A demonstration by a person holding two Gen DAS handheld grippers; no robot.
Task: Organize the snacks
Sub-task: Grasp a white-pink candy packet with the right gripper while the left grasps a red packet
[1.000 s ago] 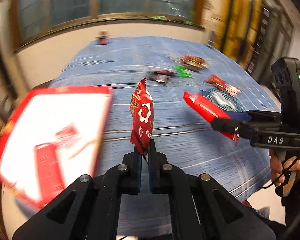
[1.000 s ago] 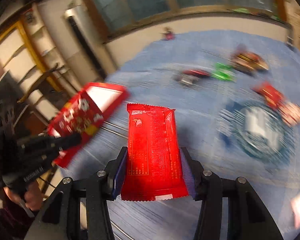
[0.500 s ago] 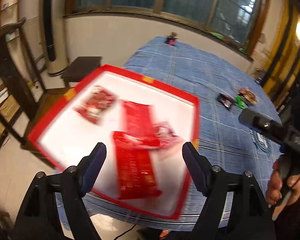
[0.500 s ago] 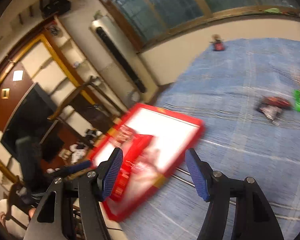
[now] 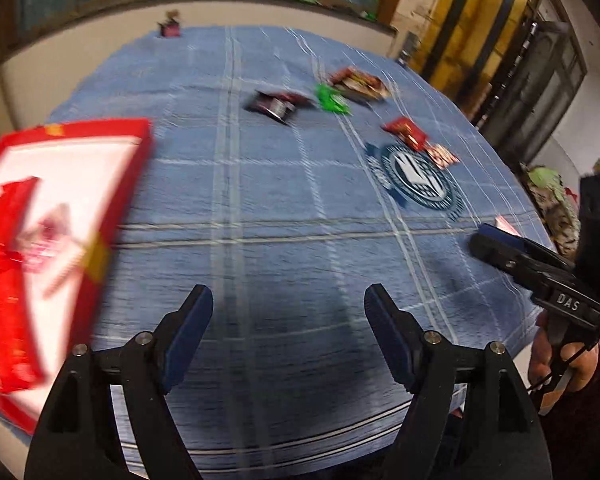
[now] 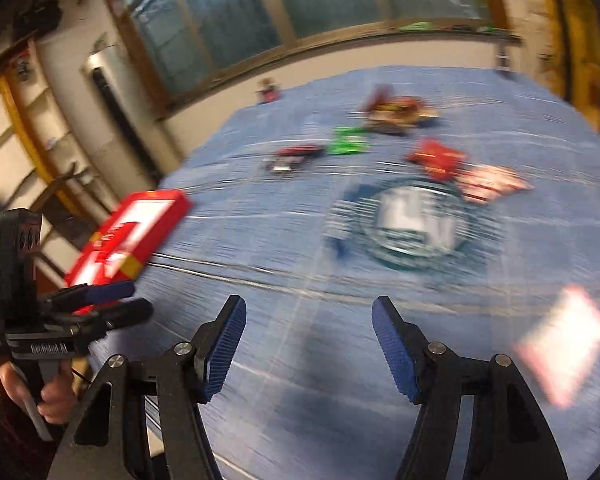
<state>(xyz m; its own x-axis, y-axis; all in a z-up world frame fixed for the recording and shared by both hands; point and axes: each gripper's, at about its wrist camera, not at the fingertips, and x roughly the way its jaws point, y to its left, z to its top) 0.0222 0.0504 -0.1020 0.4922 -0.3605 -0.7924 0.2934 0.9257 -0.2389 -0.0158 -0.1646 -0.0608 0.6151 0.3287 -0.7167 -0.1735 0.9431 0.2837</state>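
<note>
Hovering over the near edge of the blue checked tablecloth (image 5: 260, 208), both grippers are spread wide with nothing between their fingers. The left gripper (image 5: 288, 336) sits just right of the red-rimmed tray (image 5: 140, 148), which lies at the cloth's left edge with red snack packets (image 5: 8, 248) already inside, blurred beyond reading. The right gripper (image 6: 308, 344) is held over the cloth further right, near the round dark-blue emblem (image 6: 404, 228).

Loose snacks lie farther up the table, well apart from both grippers: a dark packet (image 5: 278, 104), a green packet (image 5: 332, 100) just beside it, a brown and red pile (image 5: 358, 84), a red packet (image 5: 406, 132) and a pinkish packet (image 5: 442, 156) touching the emblem's far edge. A pale pink wrapper (image 6: 564, 344) lies near the right gripper, too smeared to identify. A small dark red object (image 5: 171, 28) stands at the table's far end below the window.
</note>
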